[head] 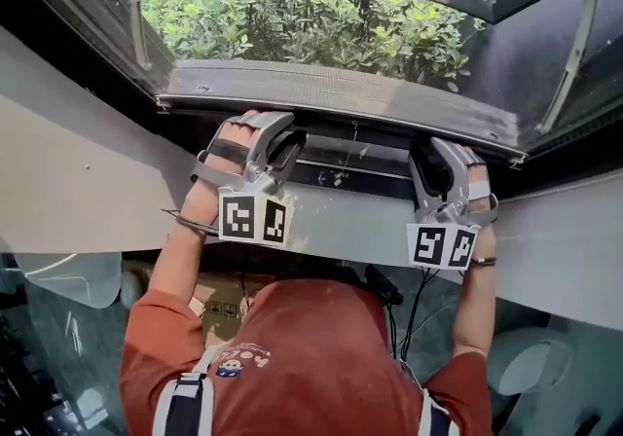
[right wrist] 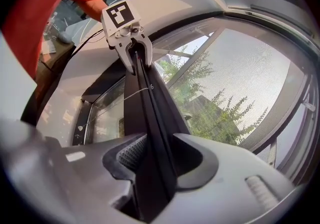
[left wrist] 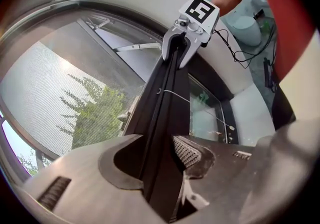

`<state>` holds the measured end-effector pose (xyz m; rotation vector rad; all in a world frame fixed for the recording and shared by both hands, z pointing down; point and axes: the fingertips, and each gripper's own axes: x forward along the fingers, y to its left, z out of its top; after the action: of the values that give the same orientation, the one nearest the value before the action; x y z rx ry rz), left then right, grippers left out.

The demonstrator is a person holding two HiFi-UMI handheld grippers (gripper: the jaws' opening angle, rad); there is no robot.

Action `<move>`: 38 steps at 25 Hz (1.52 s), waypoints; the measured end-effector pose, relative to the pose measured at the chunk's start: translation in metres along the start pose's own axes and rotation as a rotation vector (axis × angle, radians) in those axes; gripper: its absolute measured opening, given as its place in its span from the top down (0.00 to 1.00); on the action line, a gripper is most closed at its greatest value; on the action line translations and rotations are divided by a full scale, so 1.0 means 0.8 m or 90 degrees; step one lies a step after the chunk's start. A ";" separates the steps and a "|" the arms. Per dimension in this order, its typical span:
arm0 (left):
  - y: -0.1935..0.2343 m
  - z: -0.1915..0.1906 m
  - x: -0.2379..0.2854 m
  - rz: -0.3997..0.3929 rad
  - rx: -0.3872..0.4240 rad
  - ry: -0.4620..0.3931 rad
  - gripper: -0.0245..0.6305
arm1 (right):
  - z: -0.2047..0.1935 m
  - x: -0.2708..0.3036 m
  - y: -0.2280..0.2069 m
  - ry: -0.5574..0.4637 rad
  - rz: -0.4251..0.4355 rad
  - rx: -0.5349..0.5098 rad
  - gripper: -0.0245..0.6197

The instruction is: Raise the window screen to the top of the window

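The window screen's grey mesh (head: 341,93) stretches across the window, with its dark bottom bar (head: 355,132) along the near edge. My left gripper (head: 282,147) sits around the left part of that bar. In the left gripper view the bar (left wrist: 165,98) runs between the jaws (left wrist: 155,153), which stand wide and do not press on it. My right gripper (head: 433,166) is on the right part of the bar. Its ribbed pad (right wrist: 127,153) lies against the bar (right wrist: 147,103), so it is shut on it. A thin white pull cord (head: 346,157) hangs from the bar's middle.
The white window surround (head: 78,171) runs to both sides. Beyond the mesh (right wrist: 250,68) is an open casement with green bushes (head: 311,25). Below are a cardboard box (head: 219,303) and a black cable (head: 419,298).
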<state>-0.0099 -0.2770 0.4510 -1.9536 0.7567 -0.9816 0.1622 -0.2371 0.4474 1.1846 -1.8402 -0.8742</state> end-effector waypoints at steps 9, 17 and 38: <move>0.009 0.008 -0.009 -0.028 0.035 0.009 0.71 | 0.007 -0.011 -0.011 0.005 0.045 -0.004 0.70; 0.040 0.018 -0.019 0.014 0.040 -0.009 0.74 | 0.023 -0.016 -0.038 -0.005 0.025 -0.010 0.70; 0.152 0.058 -0.045 0.265 0.161 0.023 0.88 | 0.065 -0.023 -0.146 0.045 -0.215 -0.208 0.89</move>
<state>-0.0080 -0.2917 0.3171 -1.4864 0.9622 -0.8136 0.1699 -0.2515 0.3196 1.3117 -1.3949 -1.2497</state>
